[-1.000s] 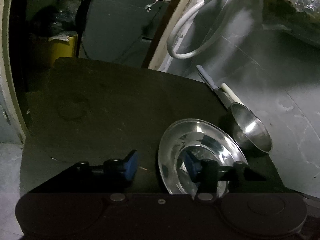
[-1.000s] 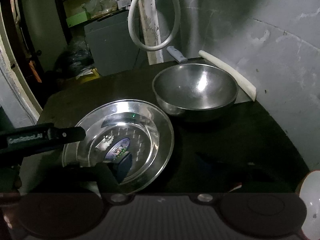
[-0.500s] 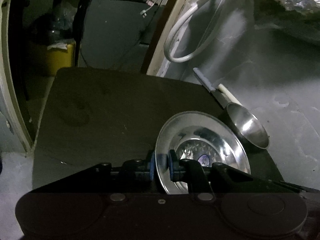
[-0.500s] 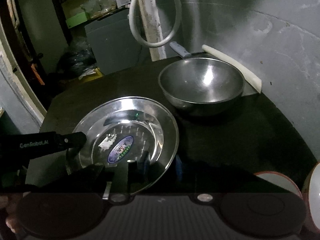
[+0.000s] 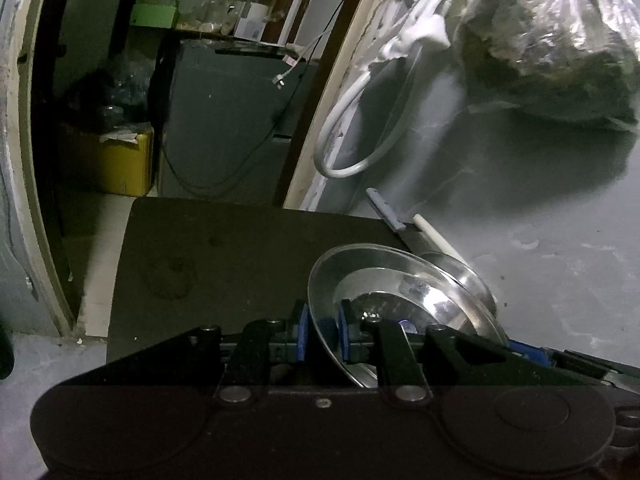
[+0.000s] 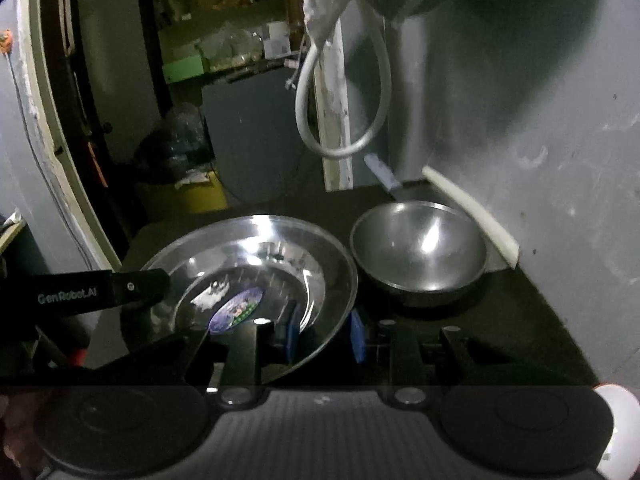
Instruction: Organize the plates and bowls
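Plate [image 6: 256, 264], stainless steel with a round sticker at its centre, is clamped by both grippers at once. Left gripper [image 5: 322, 334]: blue pads [image 5: 301, 332] pinch the plate's near-left rim, jaws narrow, having just closed onto it. Right gripper [image 6: 325, 336]: blue pads [image 6: 357, 336] stand either side of the plate's near-right rim, jaws likewise narrow after closing, gripping it. Plate sits tilted over the dark counter [image 5: 224, 248]; whether its far edge touches the surface I cannot tell. Steel bowl [image 6: 420, 252] rests on the counter just beside the plate, toward the wall, empty. White stick [image 6: 472, 210] lies behind the bowl against the grey wall [image 6: 540, 140]. White hose loop [image 6: 344, 108] hangs above.
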Demonstrator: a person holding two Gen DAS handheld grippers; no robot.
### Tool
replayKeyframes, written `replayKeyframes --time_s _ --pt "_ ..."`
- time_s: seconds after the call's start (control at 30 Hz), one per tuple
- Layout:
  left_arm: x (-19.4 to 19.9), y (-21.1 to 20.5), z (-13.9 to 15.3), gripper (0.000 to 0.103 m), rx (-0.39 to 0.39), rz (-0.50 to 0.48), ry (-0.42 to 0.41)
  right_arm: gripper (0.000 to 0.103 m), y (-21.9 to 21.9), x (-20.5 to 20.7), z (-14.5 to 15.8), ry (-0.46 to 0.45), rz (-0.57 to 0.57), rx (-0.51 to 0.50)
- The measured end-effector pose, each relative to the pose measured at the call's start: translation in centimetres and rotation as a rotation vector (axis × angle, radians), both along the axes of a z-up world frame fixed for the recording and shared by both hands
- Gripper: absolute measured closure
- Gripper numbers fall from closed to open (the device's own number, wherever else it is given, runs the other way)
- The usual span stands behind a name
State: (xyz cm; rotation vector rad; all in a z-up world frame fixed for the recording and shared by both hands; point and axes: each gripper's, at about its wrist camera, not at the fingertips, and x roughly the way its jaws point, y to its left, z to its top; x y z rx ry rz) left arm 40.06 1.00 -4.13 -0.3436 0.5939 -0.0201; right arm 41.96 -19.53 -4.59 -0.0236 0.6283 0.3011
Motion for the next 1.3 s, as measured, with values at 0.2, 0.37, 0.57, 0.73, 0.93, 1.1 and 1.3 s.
replayKeyframes --time_s 0.2,0.37,0.57,0.73,0.93,1.1,1.3 --pt "-3.1 -2.0 0.9 0.086 0.027 -0.013 0.014 0.073 -1.3 -2.6 1.2 -0.023 0.008 -0.005" --pt "-6.1 -3.3 0.6 0.085 0.043 -0.012 0.044 0.073 -2.9 -5.5 1.2 -0.007 0.008 0.002" --pt "-8.9 -4.5 -0.4 0.083 0.078 -0.024 0.099 0.073 -4.1 -8.7 0.7 0.008 0.028 -0.009" --pt "-10.1 -5.4 -1.1 0.083 0.105 -0.042 0.123 0.073 -5.2 -10.4 -0.3 0.027 0.024 0.018" --pt "-10.4 -6.4 -2.0 0.082 0.122 -0.056 0.157 0.072 -6.3 -11.4 -1.4 0.060 0.011 0.037" --pt "-11.0 -7.1 -2.4 0.081 0.143 -0.071 0.166 0.072 -7.0 -11.8 -1.9 0.072 0.003 0.044" --pt "-11.1 -7.7 -3.1 0.081 0.182 -0.076 0.184 0.072 -7.3 -12.4 -2.8 0.094 0.005 0.041"
